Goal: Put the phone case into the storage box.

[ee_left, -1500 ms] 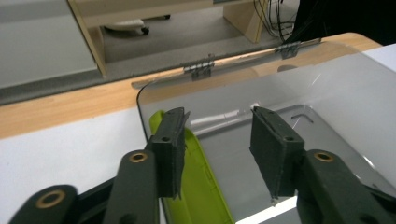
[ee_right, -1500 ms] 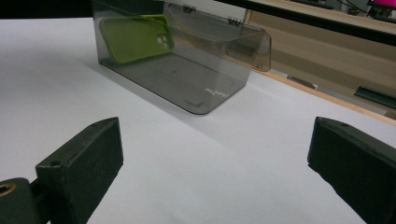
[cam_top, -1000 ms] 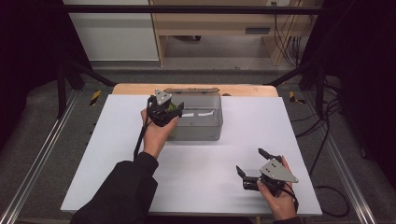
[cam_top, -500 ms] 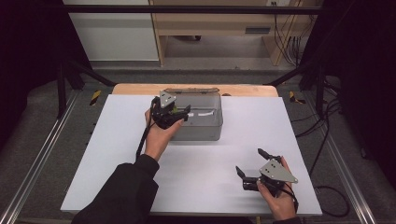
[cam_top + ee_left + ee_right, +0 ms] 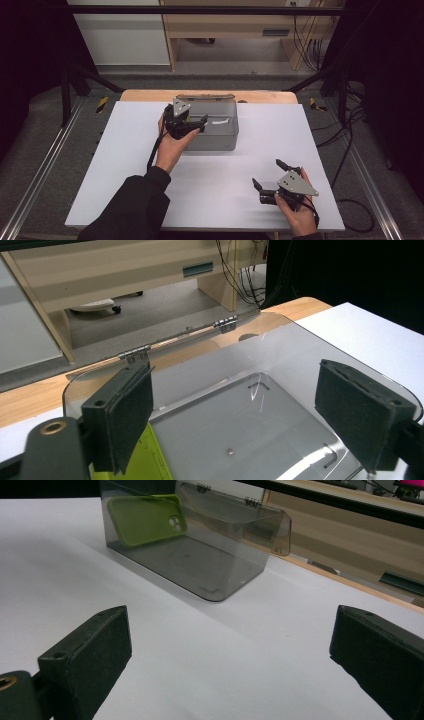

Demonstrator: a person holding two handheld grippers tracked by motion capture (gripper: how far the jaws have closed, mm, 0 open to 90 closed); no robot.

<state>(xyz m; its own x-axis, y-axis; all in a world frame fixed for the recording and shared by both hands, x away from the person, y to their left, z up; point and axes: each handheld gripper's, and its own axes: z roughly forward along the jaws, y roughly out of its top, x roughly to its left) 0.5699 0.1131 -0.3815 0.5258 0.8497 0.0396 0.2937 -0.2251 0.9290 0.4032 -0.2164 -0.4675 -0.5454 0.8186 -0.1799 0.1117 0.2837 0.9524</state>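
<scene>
Over the far box (image 5: 212,127), left gripper (image 5: 192,125) gaping, drawn back from the rim; green case (image 5: 145,519) dropped inside, leaning at its left wall. Near right, right gripper (image 5: 270,177) splayed, idle. Placing likely done.

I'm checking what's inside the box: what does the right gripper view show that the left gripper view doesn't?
Right gripper view: the green phone case whole, camera cutouts visible, leaning inside the clear box, seen from outside across the white table. Left gripper view: the lid's metal hinges close up and just a green corner. Both: the box open, and wide-open jaws.
</scene>
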